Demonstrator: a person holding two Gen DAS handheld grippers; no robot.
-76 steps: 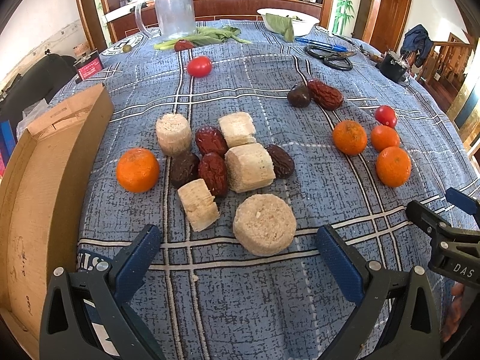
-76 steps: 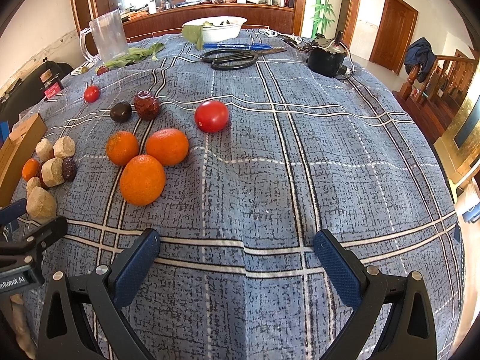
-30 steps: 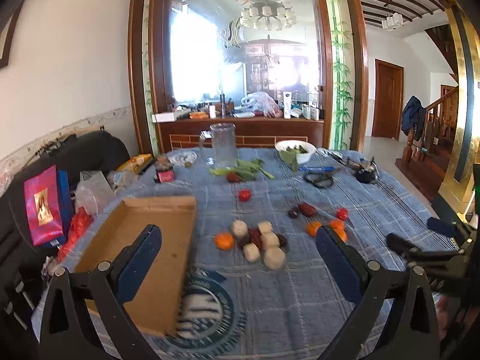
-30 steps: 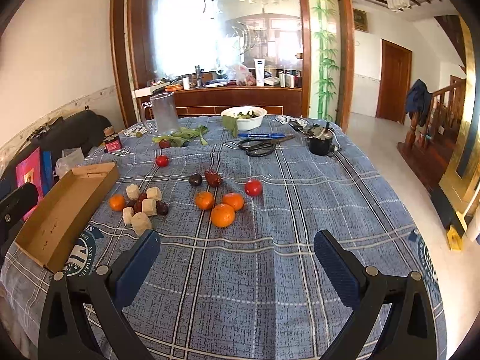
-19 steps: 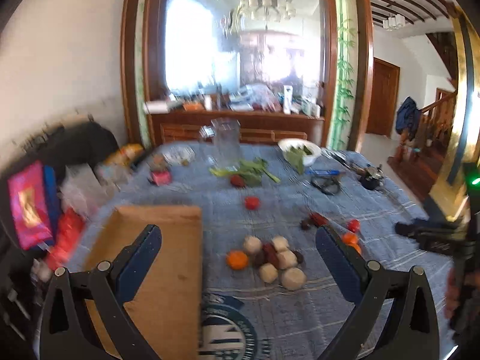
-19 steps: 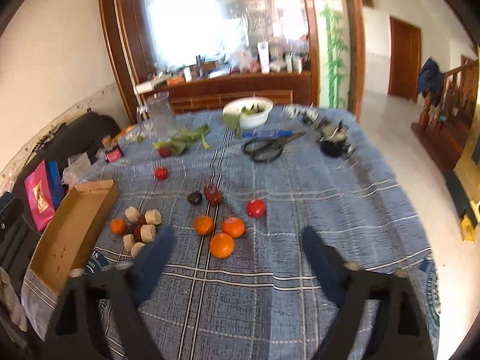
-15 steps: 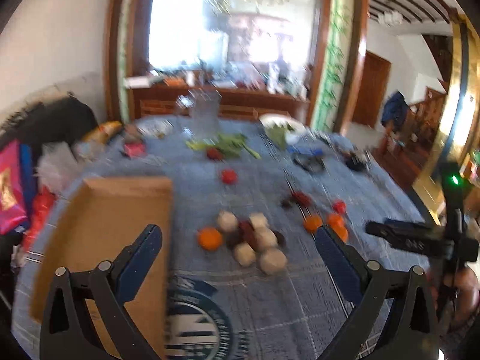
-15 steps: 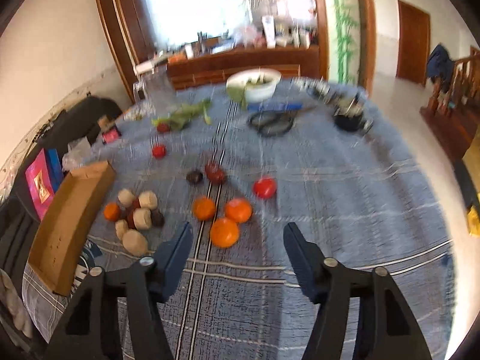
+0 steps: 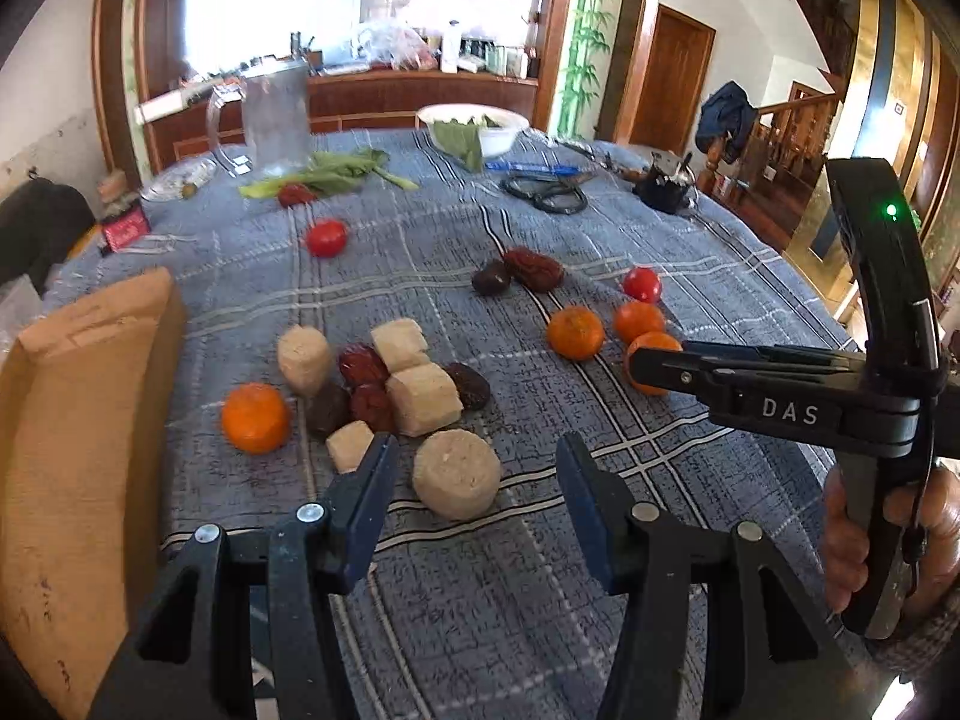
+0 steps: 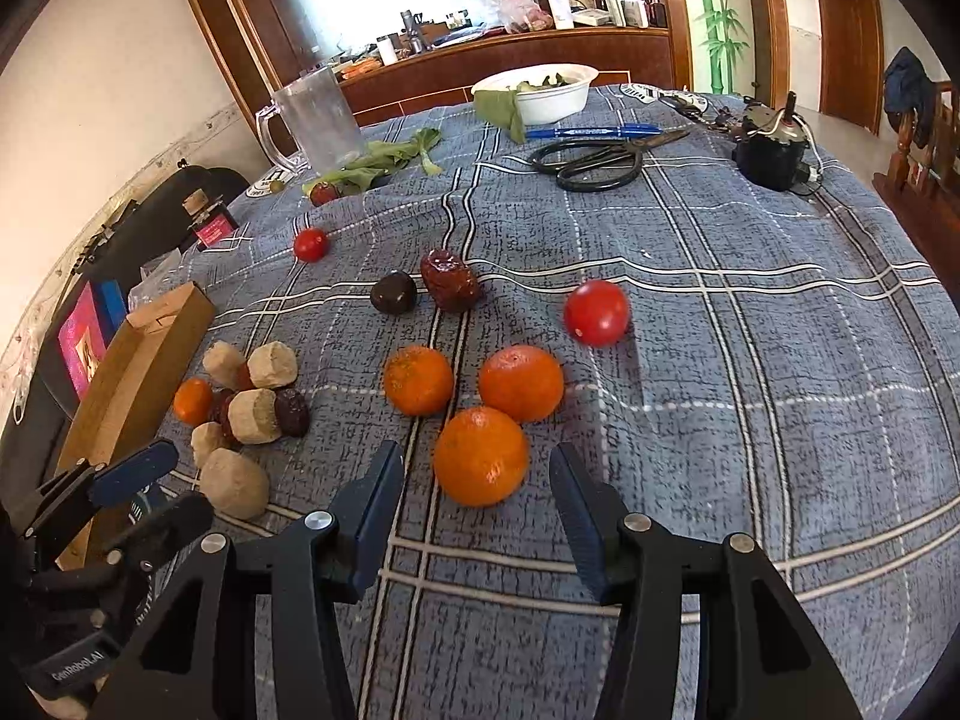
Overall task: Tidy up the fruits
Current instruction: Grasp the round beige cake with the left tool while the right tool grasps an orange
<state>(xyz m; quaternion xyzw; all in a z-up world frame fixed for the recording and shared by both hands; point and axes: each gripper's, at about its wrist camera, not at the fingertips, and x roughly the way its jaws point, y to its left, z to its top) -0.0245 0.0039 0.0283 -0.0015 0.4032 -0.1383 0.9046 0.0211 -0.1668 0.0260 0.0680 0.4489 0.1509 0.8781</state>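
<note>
My left gripper (image 9: 474, 498) is open, its fingers just short of a round beige cake (image 9: 457, 482) at the near end of a cluster of beige cakes and red dates (image 9: 384, 375). A lone orange (image 9: 255, 418) lies left of the cluster. My right gripper (image 10: 474, 495) is open, with the nearest orange (image 10: 481, 456) just ahead between its fingertips, untouched. Two more oranges (image 10: 521, 382) lie behind it, then a red tomato (image 10: 596, 312) and two dates (image 10: 450, 279). A second tomato (image 10: 311, 243) lies far left.
A cardboard box (image 9: 66, 438) stands at the table's left edge. At the far side stand a clear jug (image 10: 315, 114), greens (image 10: 384, 156), a white bowl (image 10: 540, 93), black scissors (image 10: 594, 159), blue pens and a black motor (image 10: 771, 147). The blue checked cloth (image 10: 750, 360) covers the table.
Both grippers have come down from a high, pulled-back view to just above the table. Both jaws have narrowed from wide open. The left now fronts the round cake, the right the nearest orange.
</note>
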